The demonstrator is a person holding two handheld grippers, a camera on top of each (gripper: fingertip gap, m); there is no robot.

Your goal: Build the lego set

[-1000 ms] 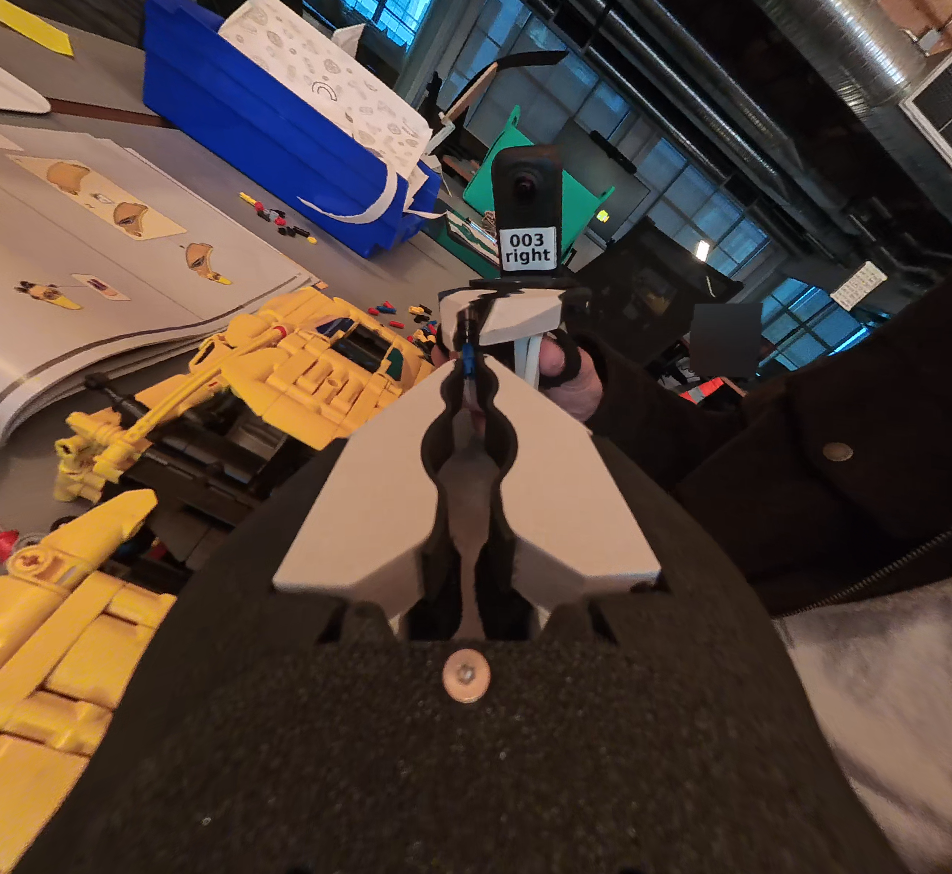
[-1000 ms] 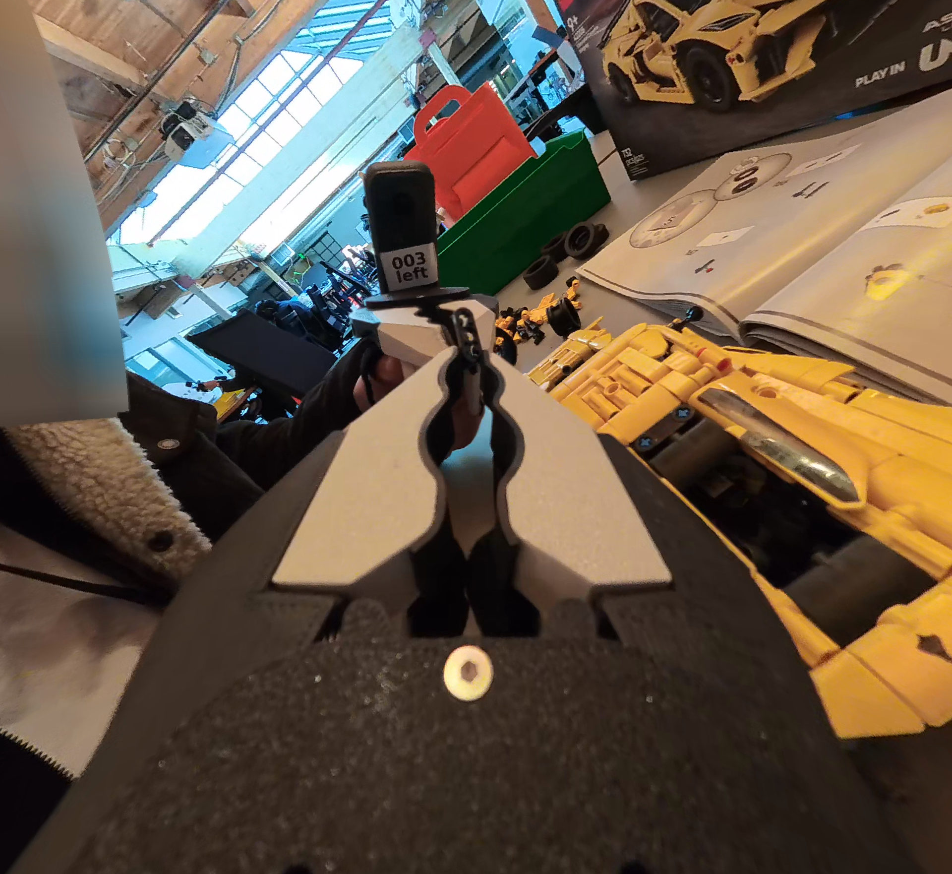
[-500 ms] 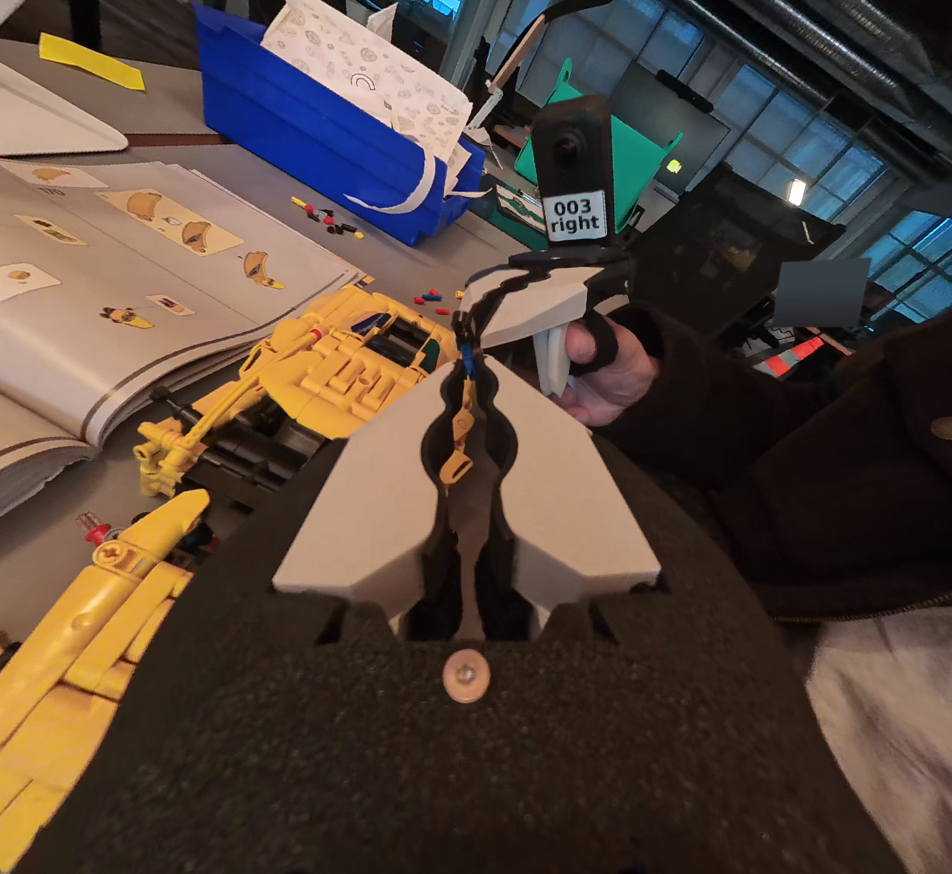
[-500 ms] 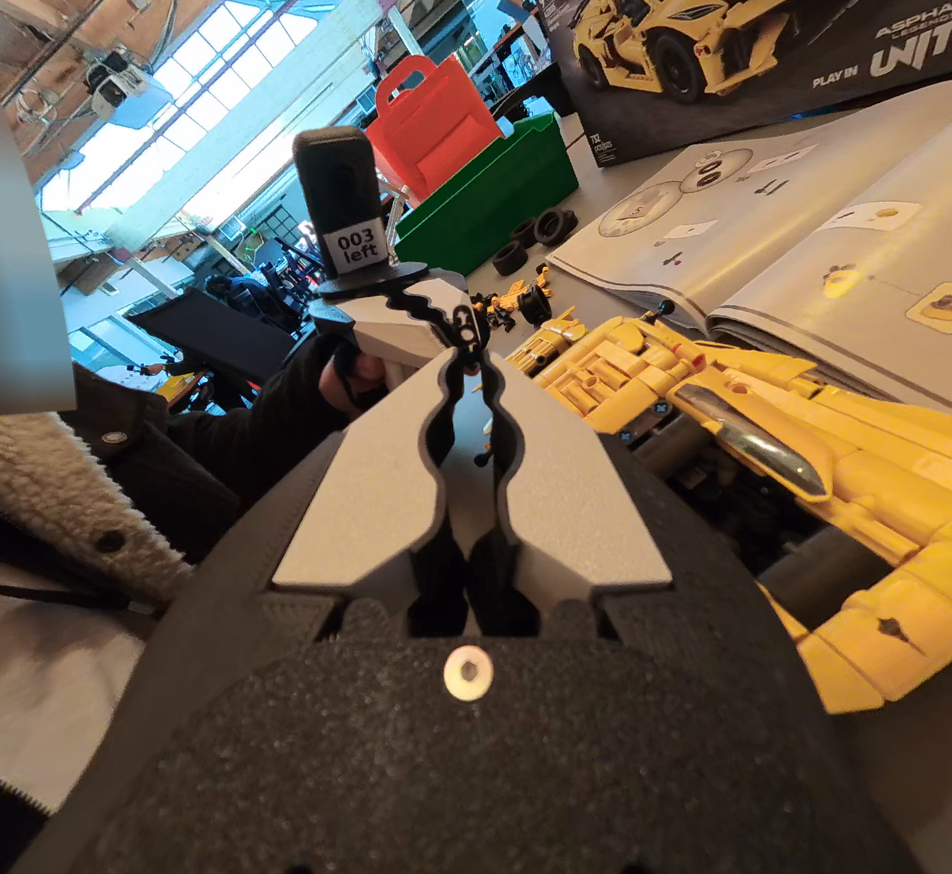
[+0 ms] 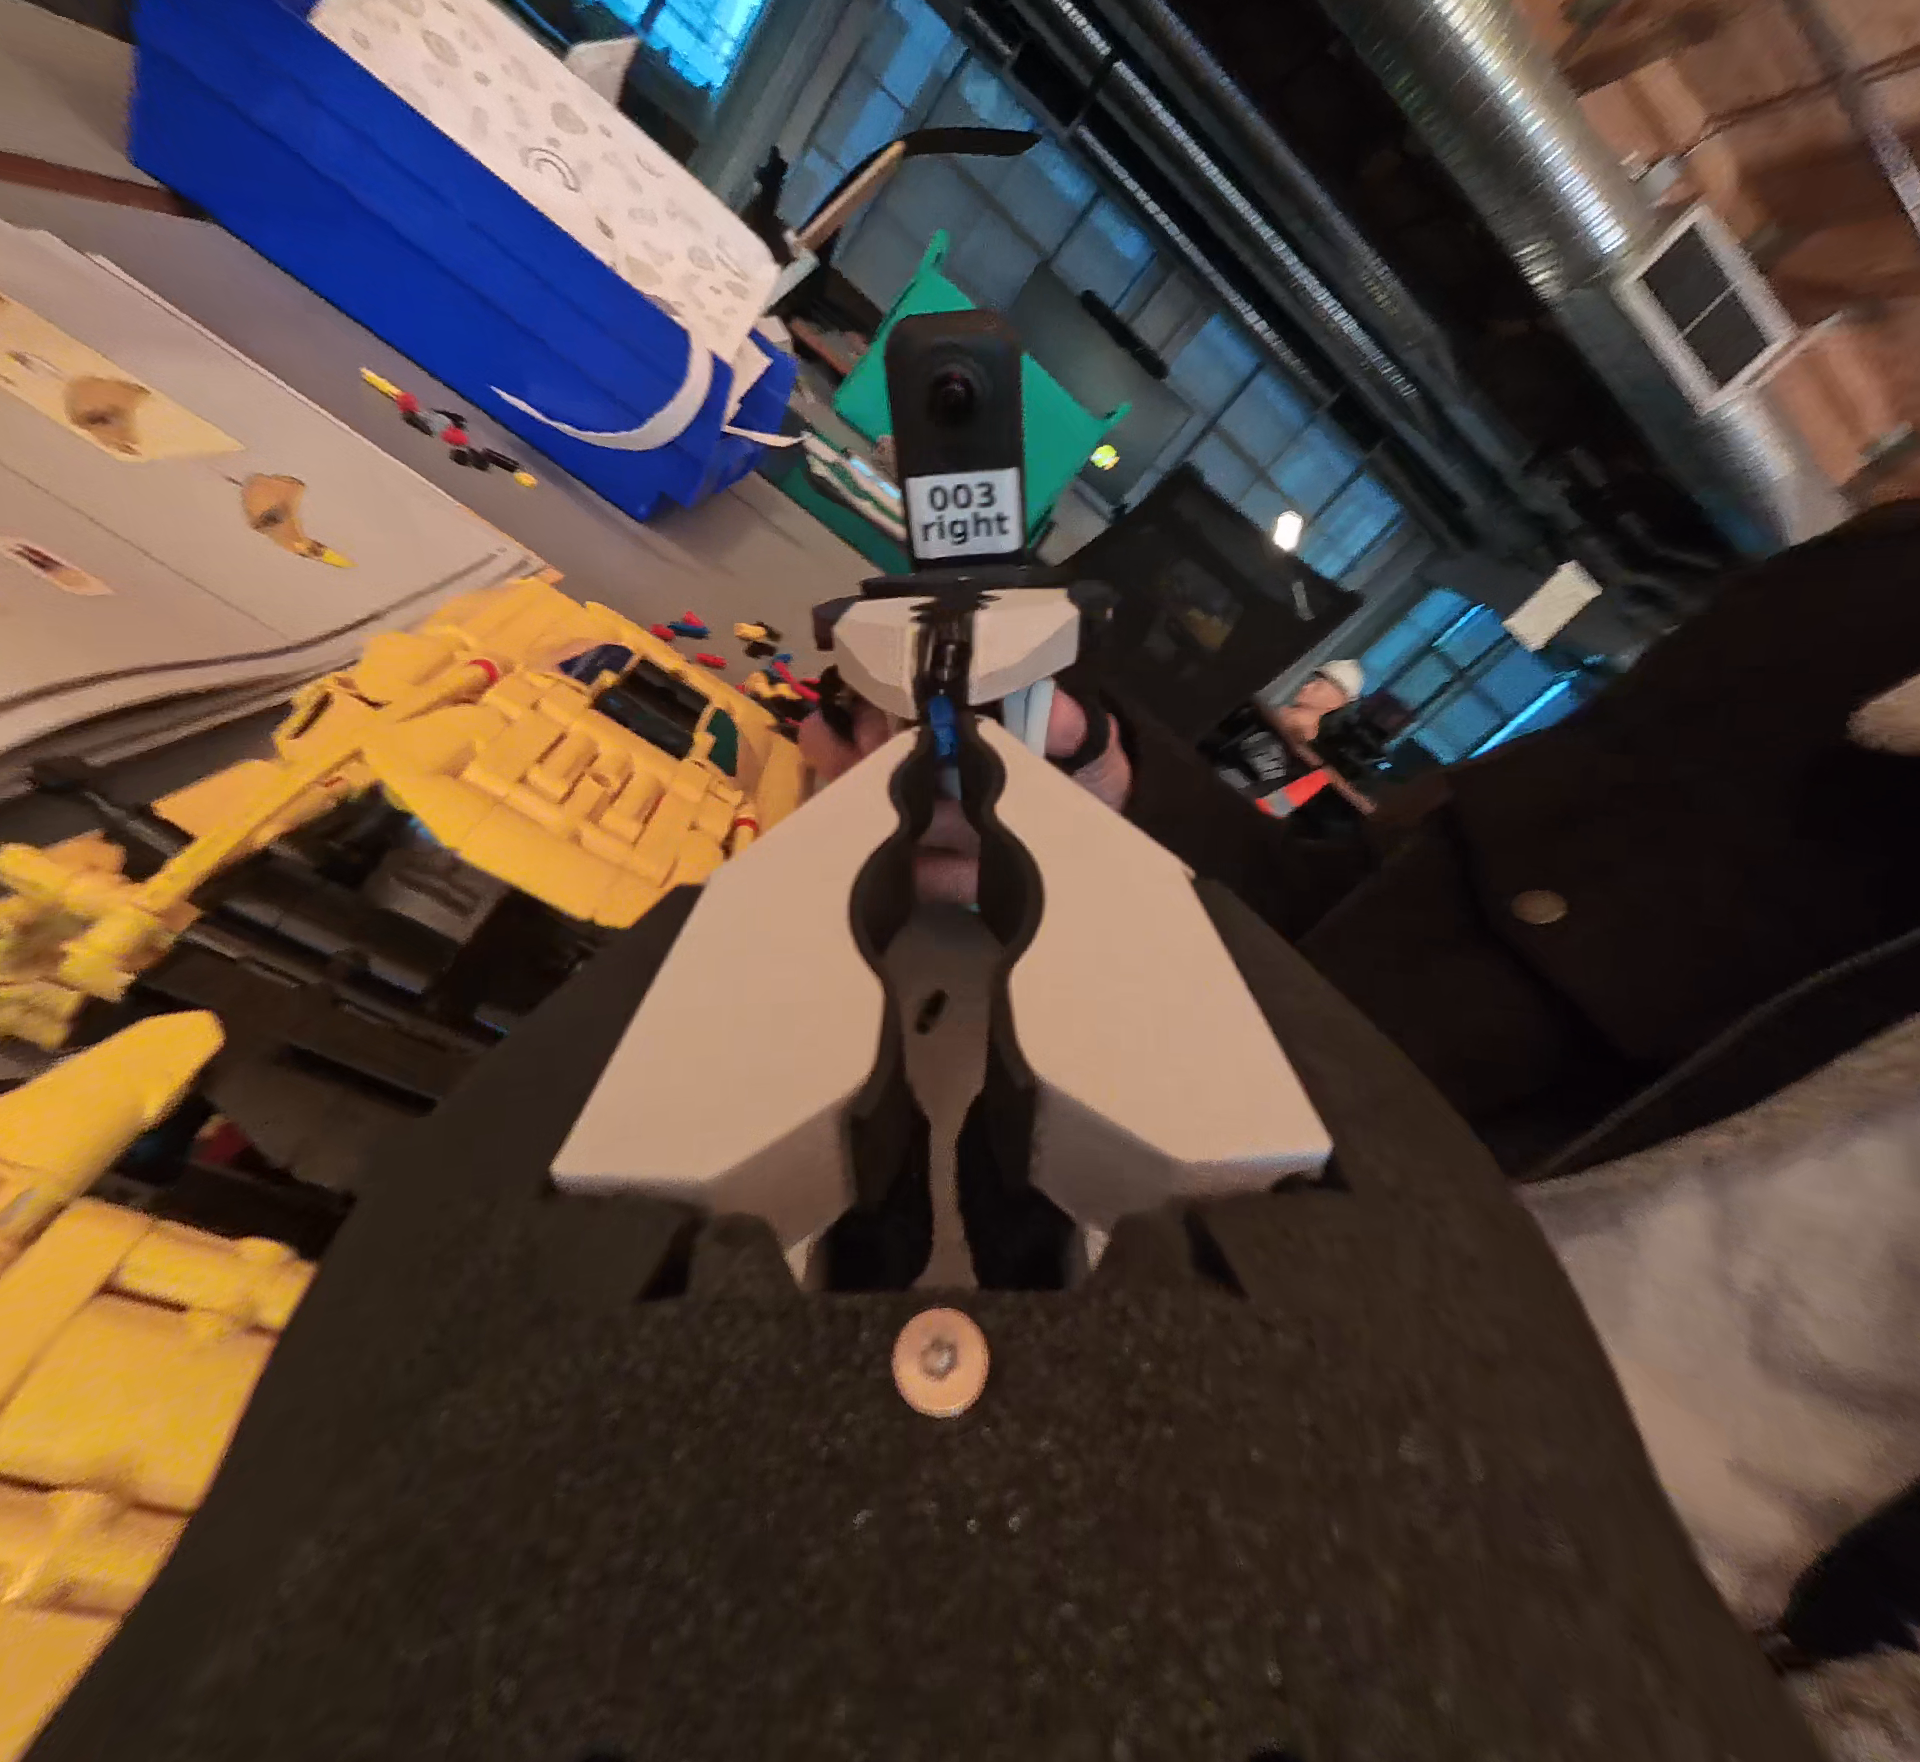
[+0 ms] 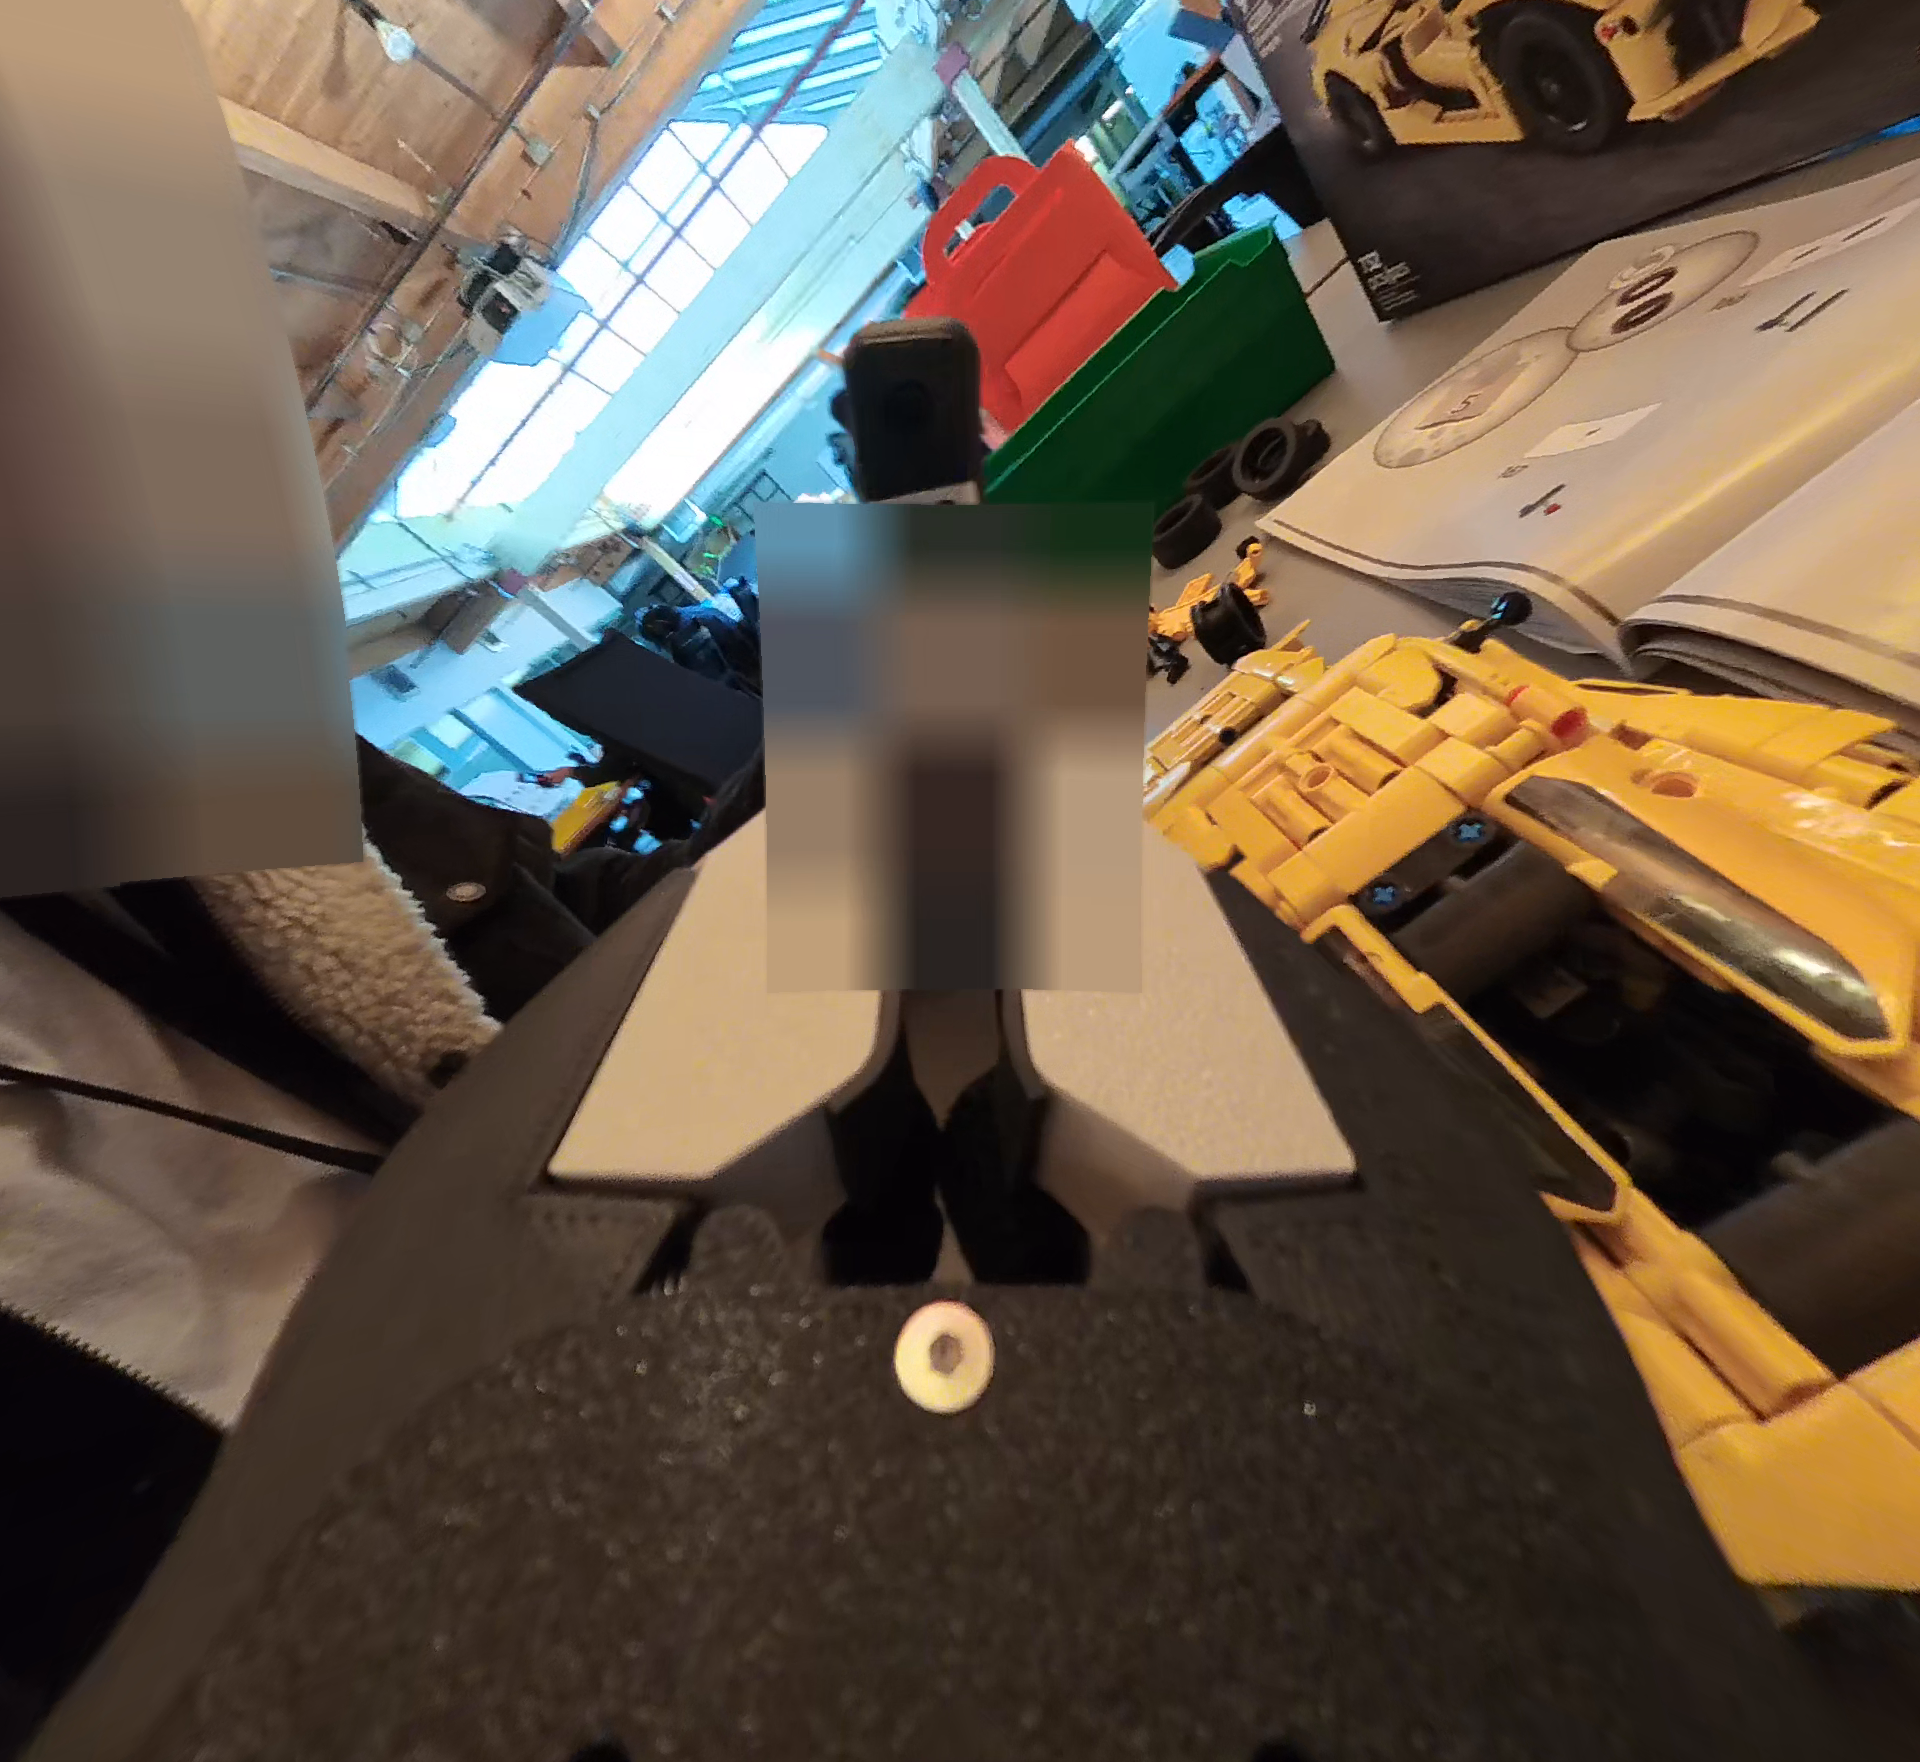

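A: How do the left tongs [image 5: 943, 756] stand?

B: Nearly closed, tips drawn together on a small blue Lego pin [image 5: 941, 738]. The right tongs [image 5: 948, 663] face them tip to tip in the left wrist view, pinching the far end of the same piece.

A: And the right tongs from their own camera?

B: I cannot tell from there; a mosaic patch covers the tips in the right wrist view. Only the finger bases show, close together. The left wrist view shows their tips shut on the pin.

A: Where is the model?

B: The yellow Lego car [image 5: 540, 756] lies on the counter [image 5: 665, 559] to the left of the left tongs, below tip level. In the right wrist view the car [image 6: 1507, 839] sits to the right of the right tongs.

A: Anything else close by?

B: The open instruction booklet [image 6: 1662, 486] lies beyond the car, with loose black tyres [image 6: 1257, 465] near it. A blue bin [image 5: 416, 237] stands farther left of the left tongs.
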